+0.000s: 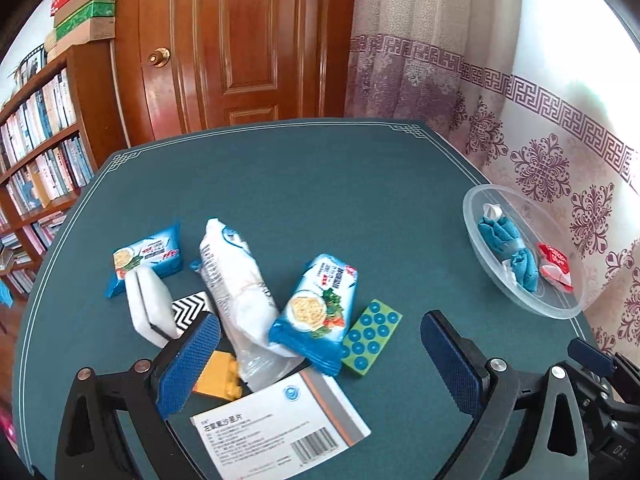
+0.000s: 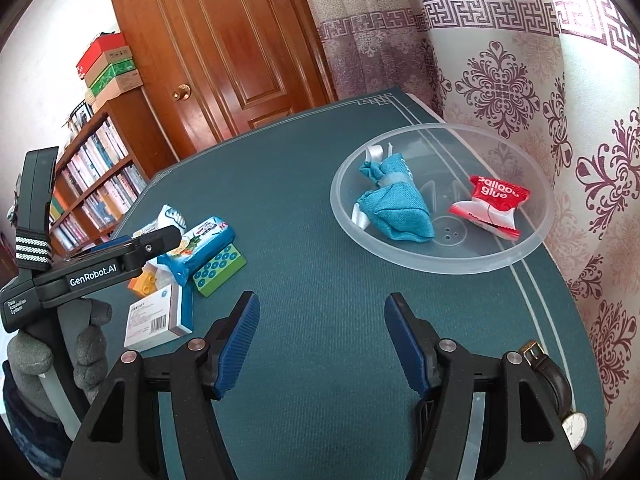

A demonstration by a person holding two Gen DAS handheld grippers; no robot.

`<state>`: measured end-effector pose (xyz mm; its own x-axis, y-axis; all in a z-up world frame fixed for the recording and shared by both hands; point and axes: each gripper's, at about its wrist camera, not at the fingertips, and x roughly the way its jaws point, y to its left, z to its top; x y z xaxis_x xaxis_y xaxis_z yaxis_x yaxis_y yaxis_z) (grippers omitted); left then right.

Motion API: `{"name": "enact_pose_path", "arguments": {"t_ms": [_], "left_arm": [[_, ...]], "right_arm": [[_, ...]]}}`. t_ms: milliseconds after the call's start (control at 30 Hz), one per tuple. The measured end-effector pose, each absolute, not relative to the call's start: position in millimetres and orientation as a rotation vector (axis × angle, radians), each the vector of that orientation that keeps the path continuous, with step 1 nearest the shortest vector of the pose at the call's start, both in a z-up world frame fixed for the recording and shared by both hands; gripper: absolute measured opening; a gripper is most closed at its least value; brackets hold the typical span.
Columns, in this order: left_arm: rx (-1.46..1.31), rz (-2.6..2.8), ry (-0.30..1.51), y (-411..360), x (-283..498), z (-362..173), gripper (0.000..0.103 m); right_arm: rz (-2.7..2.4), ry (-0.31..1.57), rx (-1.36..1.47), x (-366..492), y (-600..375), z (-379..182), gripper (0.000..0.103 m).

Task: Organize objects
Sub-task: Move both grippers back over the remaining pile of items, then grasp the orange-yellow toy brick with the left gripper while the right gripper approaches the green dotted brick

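A pile lies on the green table mat: two blue cracker packs (image 1: 316, 312) (image 1: 146, 258), a white plastic bag (image 1: 240, 292), a green studded block (image 1: 370, 338), a yellow brick (image 1: 218, 376), a white medicine box (image 1: 280, 428) and a white pouch (image 1: 148, 308). My left gripper (image 1: 320, 360) is open above the pile's near side, empty. A clear plastic bowl (image 2: 400, 256) at the right holds a blue cloth bundle (image 2: 394, 204) and a red glue packet (image 2: 490, 204). My right gripper (image 2: 322, 340) is open and empty, in front of the bowl.
A wooden door (image 1: 236, 40) and a bookshelf (image 1: 36, 152) stand behind the table. A patterned curtain (image 2: 580, 120) hangs along the right edge. A wristwatch (image 2: 560, 400) lies at the near right. The left gripper's body (image 2: 92, 268) shows left of the pile.
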<state>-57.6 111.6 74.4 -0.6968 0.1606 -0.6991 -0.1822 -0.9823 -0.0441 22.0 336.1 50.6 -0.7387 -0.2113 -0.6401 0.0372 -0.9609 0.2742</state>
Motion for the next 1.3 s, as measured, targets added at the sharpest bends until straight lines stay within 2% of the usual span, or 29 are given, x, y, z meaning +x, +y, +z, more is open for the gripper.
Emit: {"name": "enact_pose_path", "arguments": {"t_ms": [433,800,1200,1300], "left_arm": [[-1.244,2.793,-0.036,50,-57,49,0.102],[-1.274,2.787,-0.066,35,-61,32,0.101],[-1.289,2.740,-0.105,28,-66,21,0.071],[-1.272,2.720,-0.108,27,-64,22,0.057]], "right_arm": [[-2.730,-0.354,1.114,17,307,41,0.066],[-2.688,-0.324,1.156,10,287,31,0.066],[-2.664,-0.290,1.197,2,272,23,0.067],[-2.654,-0.274,1.206,0,267,21,0.067]]}}
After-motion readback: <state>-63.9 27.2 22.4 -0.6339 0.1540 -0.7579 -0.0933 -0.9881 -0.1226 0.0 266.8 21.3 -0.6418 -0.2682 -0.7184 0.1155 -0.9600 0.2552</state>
